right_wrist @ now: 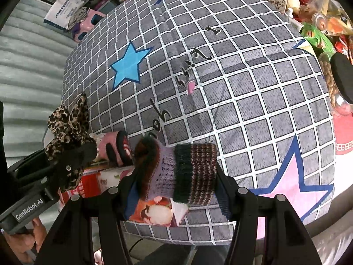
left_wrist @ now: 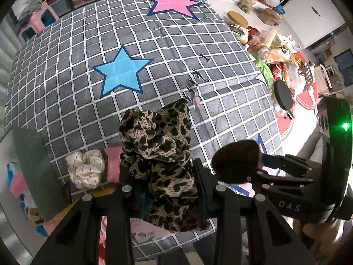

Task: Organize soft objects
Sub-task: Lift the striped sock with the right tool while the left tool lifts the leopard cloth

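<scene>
My left gripper (left_wrist: 162,174) is shut on a leopard-print scrunchie (left_wrist: 156,154) and holds it above the near edge of a grey checked cloth with stars (left_wrist: 154,50). The scrunchie also shows at the left of the right wrist view (right_wrist: 68,123). My right gripper (right_wrist: 175,176) is shut on a striped knitted band (right_wrist: 185,172), purple, dark green and brown; it shows in the left wrist view as a dark fuzzy lump (left_wrist: 237,160). A cream dotted scrunchie (left_wrist: 85,167) and a pink soft item (left_wrist: 112,163) lie in a box to the left.
A red and orange box (right_wrist: 97,178) sits at the cloth's near left edge with a pink and black soft item (right_wrist: 117,148) in it. Jars, snack bags and a black lid (left_wrist: 282,95) crowd the right side. A pink stool (left_wrist: 37,22) stands at far left.
</scene>
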Available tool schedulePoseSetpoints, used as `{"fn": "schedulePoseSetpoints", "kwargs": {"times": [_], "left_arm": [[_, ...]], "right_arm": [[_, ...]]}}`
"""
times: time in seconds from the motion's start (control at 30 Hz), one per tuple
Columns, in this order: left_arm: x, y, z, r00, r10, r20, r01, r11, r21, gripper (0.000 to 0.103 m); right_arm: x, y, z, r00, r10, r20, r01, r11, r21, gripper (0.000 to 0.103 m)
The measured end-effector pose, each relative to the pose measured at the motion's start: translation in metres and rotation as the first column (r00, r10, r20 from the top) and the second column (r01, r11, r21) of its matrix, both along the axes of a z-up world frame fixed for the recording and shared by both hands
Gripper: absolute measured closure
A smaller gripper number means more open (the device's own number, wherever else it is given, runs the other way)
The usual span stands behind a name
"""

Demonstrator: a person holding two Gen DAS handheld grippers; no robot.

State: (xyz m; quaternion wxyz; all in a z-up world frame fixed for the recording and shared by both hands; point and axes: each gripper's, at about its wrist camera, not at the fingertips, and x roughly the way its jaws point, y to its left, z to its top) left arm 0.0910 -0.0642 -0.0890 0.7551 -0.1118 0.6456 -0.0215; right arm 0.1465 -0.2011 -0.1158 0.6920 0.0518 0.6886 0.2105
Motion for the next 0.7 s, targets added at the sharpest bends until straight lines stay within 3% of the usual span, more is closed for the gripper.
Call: {"fn": "schedulePoseSetpoints", "kwargs": {"times": [0.33,0.7], "left_arm": [[-0.035,-0.004,0.015,1.000,-0.014,0.027,0.015,0.999,-0.031,0.065],[-0.061,0.033,0.048,0.990,0.082,0.112,-0.079,0.996,-0.030,0.065]], "right_arm": [[-0.023,0.007,0.016,1.000,0.016,0.023,-0.015,1.000,-0.010,0.043],[-0.043,0.050,0.050,0.991,0.108,0.084,-0.109,0.994,0.007,0.043]]}}
